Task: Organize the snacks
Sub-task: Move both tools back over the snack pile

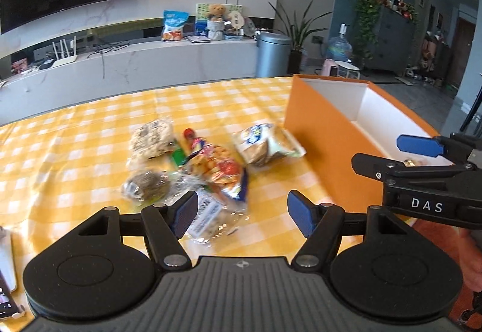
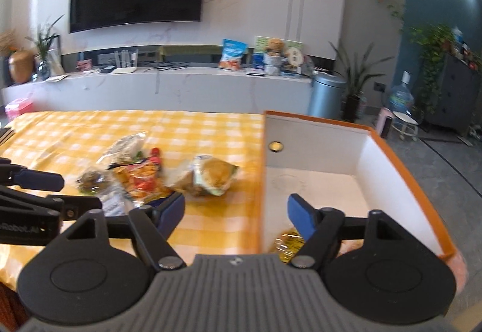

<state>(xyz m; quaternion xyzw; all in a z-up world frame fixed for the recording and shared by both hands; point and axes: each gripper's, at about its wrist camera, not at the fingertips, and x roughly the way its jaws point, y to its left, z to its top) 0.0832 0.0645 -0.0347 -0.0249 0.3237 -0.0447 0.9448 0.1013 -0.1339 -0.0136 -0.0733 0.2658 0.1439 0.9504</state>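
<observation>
Orange box [image 2: 400, 157] upright, open top, long axis receding from camera

Snacks and box on the table [image 1: 75, 127], with both grippers near its front edge.

A cluster of packets lies mid-table: a rice-cracker packet [image 1: 152, 138] at the rear left, a round wrapped snack [image 1: 146, 183] before it, a chip bag [image 1: 218, 169] to their right, and a bread packet [image 1: 265, 144] further right, just beside the box [image 1: 319, 133]. The box stands open at the table's right edge, with a small wrapped sweet [image 2: 287, 243] in its near end. The left gripper [image 1: 241, 216] hovers before the cluster; the right gripper [image 2: 235, 214] straddles the box's left wall.
</observation>
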